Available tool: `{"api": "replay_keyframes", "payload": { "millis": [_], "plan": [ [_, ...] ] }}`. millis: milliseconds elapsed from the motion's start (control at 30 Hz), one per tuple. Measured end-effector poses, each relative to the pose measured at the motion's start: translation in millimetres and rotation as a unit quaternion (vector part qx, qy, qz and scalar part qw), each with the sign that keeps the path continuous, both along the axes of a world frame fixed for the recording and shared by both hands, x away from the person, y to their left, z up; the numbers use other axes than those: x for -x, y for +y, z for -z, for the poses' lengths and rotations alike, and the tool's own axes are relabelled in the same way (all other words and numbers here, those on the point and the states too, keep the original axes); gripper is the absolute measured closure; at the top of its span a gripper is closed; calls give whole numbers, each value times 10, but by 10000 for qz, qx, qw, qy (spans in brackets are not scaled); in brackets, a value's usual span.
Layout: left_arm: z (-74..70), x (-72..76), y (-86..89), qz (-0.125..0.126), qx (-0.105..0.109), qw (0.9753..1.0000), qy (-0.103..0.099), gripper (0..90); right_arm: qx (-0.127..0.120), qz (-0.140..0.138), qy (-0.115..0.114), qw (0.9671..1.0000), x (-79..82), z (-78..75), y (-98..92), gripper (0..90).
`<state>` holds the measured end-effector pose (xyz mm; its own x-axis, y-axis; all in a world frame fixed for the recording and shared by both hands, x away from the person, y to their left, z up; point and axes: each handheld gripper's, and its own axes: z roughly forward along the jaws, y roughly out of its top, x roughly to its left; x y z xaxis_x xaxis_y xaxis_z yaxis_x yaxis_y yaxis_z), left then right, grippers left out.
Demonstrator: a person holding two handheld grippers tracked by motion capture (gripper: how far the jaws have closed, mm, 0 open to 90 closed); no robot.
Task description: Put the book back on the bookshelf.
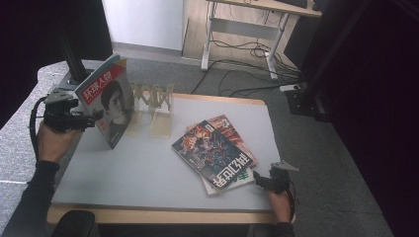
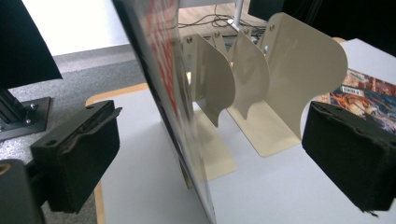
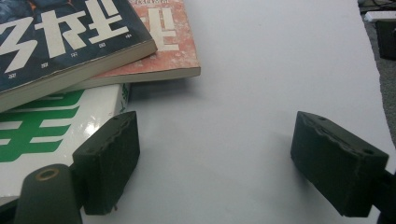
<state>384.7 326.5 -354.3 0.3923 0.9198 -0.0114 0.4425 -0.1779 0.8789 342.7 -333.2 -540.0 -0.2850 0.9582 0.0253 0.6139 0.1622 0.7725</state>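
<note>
A magazine (image 1: 106, 101) with a portrait on its red-and-white cover stands upright at the table's far left, beside a row of cream metal bookends (image 1: 155, 98). My left gripper (image 1: 91, 120) is at its left edge. In the left gripper view the magazine (image 2: 168, 84) runs edge-on between the two jaws, which stand wide apart and clear of it, so the left gripper (image 2: 212, 154) is open. A stack of three magazines (image 1: 215, 150) lies flat at the right. My right gripper (image 1: 258, 178) is low at the stack's near right corner, open, with bare table between its jaws (image 3: 215, 163).
The grey table (image 1: 148, 173) has bare surface across its middle and front. The bookends (image 2: 299, 79) stand just beyond the upright magazine. Past the table's far edge are a carpeted floor, cables and a desk frame (image 1: 247, 34). A dark stand (image 1: 74, 64) rises at the far left.
</note>
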Motion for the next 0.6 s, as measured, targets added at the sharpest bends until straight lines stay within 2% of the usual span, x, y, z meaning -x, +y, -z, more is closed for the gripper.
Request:
{"api": "replay_keyframes", "payload": {
  "millis": [600],
  "plan": [
    [357, 353, -39, 322, 153, 9991, 227, 35, -3, 8, 12, 10000, 2, -2, 2, 152]
  ]
}}
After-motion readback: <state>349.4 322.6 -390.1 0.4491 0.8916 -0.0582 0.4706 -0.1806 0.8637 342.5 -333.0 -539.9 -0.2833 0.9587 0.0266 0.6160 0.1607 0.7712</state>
